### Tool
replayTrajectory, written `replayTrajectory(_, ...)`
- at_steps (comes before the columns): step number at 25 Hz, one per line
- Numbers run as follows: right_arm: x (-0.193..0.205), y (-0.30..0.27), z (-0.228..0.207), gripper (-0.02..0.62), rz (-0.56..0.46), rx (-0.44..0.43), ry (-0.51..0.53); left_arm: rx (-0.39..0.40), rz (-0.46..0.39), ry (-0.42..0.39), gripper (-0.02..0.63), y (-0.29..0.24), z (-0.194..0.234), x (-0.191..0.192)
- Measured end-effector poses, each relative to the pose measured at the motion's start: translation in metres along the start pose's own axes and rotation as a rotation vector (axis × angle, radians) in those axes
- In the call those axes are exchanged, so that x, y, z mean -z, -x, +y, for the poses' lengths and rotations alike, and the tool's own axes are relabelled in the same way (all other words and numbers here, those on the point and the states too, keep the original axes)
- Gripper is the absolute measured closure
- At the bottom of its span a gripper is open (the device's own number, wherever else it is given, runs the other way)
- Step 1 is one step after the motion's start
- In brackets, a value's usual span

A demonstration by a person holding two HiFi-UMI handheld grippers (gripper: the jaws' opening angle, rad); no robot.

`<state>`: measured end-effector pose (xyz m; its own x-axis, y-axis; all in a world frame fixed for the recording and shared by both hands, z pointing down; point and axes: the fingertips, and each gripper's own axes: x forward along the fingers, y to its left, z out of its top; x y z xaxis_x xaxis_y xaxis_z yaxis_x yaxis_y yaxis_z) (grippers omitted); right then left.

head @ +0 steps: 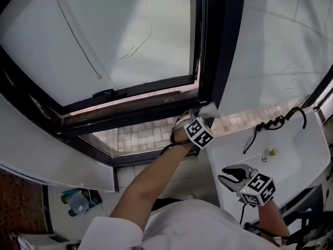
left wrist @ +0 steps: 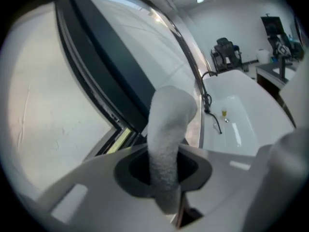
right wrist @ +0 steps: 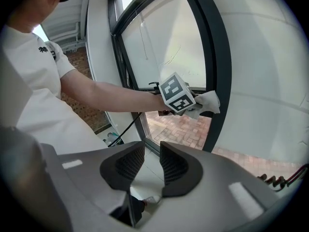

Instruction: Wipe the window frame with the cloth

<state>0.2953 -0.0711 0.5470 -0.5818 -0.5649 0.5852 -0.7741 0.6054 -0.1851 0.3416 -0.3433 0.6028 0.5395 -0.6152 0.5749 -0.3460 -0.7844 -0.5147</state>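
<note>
A white cloth is bunched in my left gripper, which is shut on it and presses it against the lower part of the dark upright window frame. In the left gripper view the cloth stands up between the jaws, with the dark frame just beyond. The right gripper view shows the cloth touching the frame beside the marker cube. My right gripper hovers lower right over the white sill. Its jaws stand a narrow gap apart and hold nothing.
The sash on the left hangs open with a black handle and a thin pull cord. Brick paving shows below outside. A coiled black cable and a small yellow thing lie on the sill.
</note>
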Motion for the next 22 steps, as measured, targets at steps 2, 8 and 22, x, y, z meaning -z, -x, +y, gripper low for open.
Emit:
replayTrajectory(2,-0.005,-0.005,0.003,0.494,0.003,-0.010,0.011,-0.018,0.010,0.059,0.515,0.004,0.016,0.019)
replayTrajectory(8,-0.021,-0.032,0.017,0.494,0.022,-0.052,0.051,-0.100,0.043,0.146,0.515,0.032,0.067,0.083)
replayTrajectory(22,-0.074,-0.124,0.096,0.494,0.053,-0.182,0.145,-0.252,0.197,0.155,0.515,0.138,0.171,0.271)
